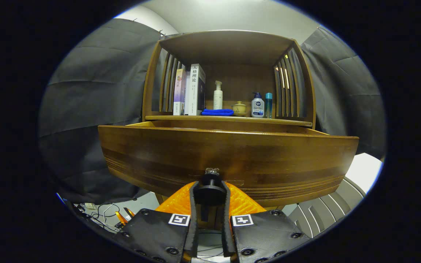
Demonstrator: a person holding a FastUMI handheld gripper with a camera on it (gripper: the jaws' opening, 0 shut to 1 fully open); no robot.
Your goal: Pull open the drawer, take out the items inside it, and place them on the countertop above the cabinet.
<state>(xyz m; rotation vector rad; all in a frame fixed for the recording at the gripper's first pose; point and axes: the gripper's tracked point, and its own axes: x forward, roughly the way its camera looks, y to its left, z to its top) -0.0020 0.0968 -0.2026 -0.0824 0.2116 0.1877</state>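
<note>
Gripper view, contents as seen:
- Gripper (pixel 210 191): both fingers clamped on the round black drawer knob (pixel 210 182), one on each side of it.
- Brown wooden drawer (pixel 228 155): pulled out from the cabinet, its broad front panel directly ahead of the fingers; the inside cannot be seen past the front panel.
- Wooden countertop (pixel 228 118): a shelf surface just above and behind the open drawer, enclosed by a wooden hutch with slatted sides (pixel 287 87).
- Two upright books (pixel 190 91): standing side by side at the left of the countertop.
- Folded blue cloth (pixel 217 112): lying flat, just right of the books.
- White pump bottle (pixel 217 95): upright behind the cloth.
- Small tan lidded ceramic cup (pixel 238 107): near the middle.
- White-and-blue pump bottle (pixel 257 105): right of the cup.
- Slim teal bottle (pixel 268 104): just beside it.
- Grey drapes (pixel 93 109): hanging on both sides.
</note>
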